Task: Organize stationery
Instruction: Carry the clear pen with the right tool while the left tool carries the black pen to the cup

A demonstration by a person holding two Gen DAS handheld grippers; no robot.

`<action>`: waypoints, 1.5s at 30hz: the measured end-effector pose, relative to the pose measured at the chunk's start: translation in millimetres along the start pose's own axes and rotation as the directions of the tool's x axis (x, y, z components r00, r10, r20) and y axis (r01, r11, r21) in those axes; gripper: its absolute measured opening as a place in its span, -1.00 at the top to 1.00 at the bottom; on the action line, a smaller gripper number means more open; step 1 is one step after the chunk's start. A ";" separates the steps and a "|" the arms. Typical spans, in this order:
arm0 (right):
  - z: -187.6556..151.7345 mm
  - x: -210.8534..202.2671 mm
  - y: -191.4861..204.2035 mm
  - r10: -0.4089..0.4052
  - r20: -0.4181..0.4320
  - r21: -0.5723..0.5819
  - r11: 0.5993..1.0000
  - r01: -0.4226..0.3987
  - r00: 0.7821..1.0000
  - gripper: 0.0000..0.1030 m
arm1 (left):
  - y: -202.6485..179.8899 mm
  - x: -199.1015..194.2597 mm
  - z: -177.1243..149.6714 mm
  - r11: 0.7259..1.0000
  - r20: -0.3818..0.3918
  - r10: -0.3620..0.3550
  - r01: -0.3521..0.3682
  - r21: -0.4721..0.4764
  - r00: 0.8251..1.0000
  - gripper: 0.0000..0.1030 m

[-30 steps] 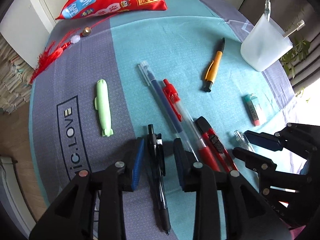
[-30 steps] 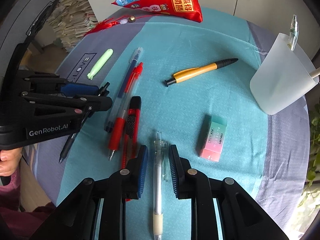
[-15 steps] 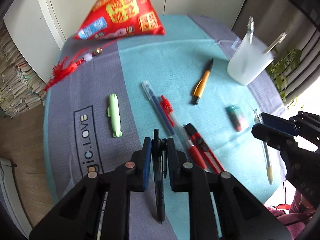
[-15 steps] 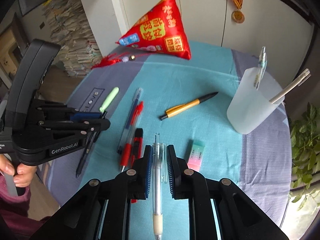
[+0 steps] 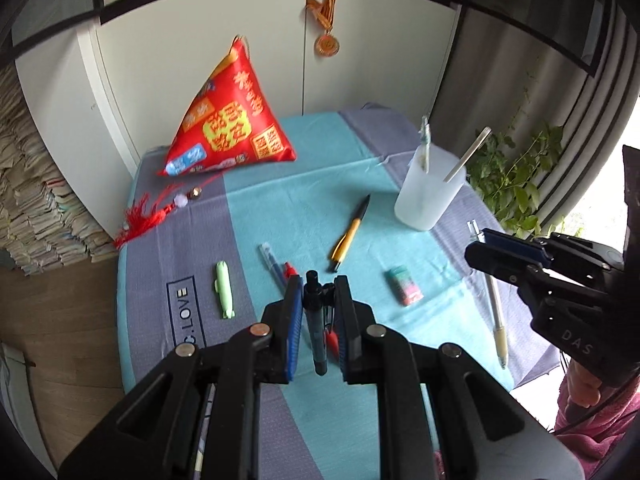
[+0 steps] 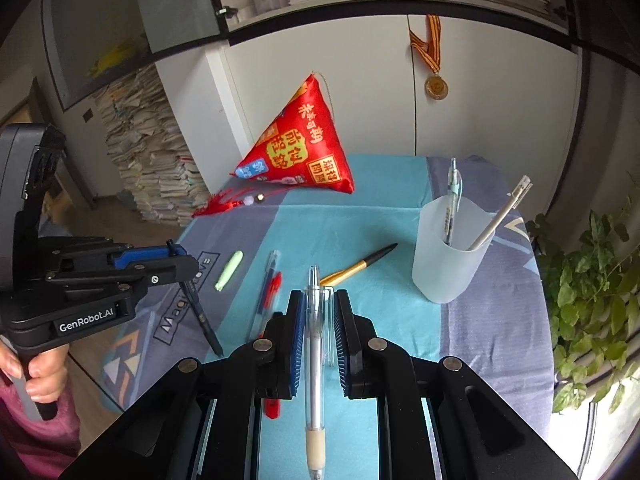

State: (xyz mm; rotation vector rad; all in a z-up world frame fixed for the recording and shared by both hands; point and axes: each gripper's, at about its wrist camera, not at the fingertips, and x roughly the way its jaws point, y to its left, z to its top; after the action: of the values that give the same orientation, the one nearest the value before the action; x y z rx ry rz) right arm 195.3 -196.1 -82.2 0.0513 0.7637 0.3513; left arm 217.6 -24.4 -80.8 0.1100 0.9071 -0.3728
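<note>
My left gripper [image 5: 316, 304] is shut on a black pen [image 5: 315, 320] and holds it well above the table. My right gripper [image 6: 317, 316] is shut on a clear pen [image 6: 314, 344] with a cream grip, also lifted; it shows in the left wrist view [image 5: 494, 300] too. A frosted cup [image 6: 450, 256] with two pens in it stands at the right of the table, also in the left wrist view [image 5: 428, 192]. An orange pen [image 6: 356, 266], a blue pen [image 6: 270, 276], a red pen [image 6: 275, 286], a green highlighter [image 5: 224, 294] and an eraser [image 5: 405, 290] lie on the cloth.
A red pyramid cushion [image 5: 228, 128] with a tassel [image 5: 148, 216] sits at the back of the round table [image 5: 320, 200]. A plant [image 6: 592, 280] stands beyond the right edge. Paper stacks [image 6: 148, 160] and white cabinets are behind.
Both grippers closed on their pens and lifted them off the table. Both have risen high, so the whole table now shows below.
</note>
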 end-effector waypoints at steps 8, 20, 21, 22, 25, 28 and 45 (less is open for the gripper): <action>1.2 -19.9 -20.3 -0.030 0.082 0.061 0.998 0.025 0.996 0.70 | -24.1 -7.7 15.9 0.999 0.027 -0.017 0.016 0.035 0.999 0.74; -5.8 -31.6 -71.4 -0.105 0.109 0.188 0.979 0.083 0.988 0.70 | -72.7 -2.8 77.6 0.996 0.122 -0.078 0.071 0.063 0.989 0.74; -6.9 -32.3 -75.1 -0.113 0.109 0.195 0.977 0.090 0.988 0.70 | -77.1 -0.9 85.1 0.995 0.136 -0.081 0.073 0.061 0.987 0.74; -7.5 -32.8 -78.1 -0.120 0.109 0.201 0.975 0.096 0.987 0.70 | -80.2 0.4 89.8 0.995 0.146 -0.082 0.074 0.059 0.986 0.74; -9.6 -35.2 -87.2 -0.153 0.108 0.211 0.969 0.127 0.982 0.70 | -91.5 10.7 106.8 0.995 0.185 -0.100 0.093 0.046 0.978 0.74; -9.5 -36.6 -96.4 -0.218 0.103 0.216 0.957 0.193 0.970 0.70 | -99.2 22.1 118.2 0.994 0.218 -0.108 0.104 0.031 0.970 0.74; 35.6 -32.9 -115.9 -0.258 0.173 0.239 0.947 0.214 0.951 0.70 | -111.4 69.6 130.2 0.994 0.194 -0.104 0.099 0.036 0.975 0.73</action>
State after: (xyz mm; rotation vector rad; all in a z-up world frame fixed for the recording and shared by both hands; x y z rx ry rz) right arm 231.7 -313.2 -54.4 0.1967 0.5952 0.0298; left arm 313.5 -179.2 -48.4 0.0496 0.7145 -0.4822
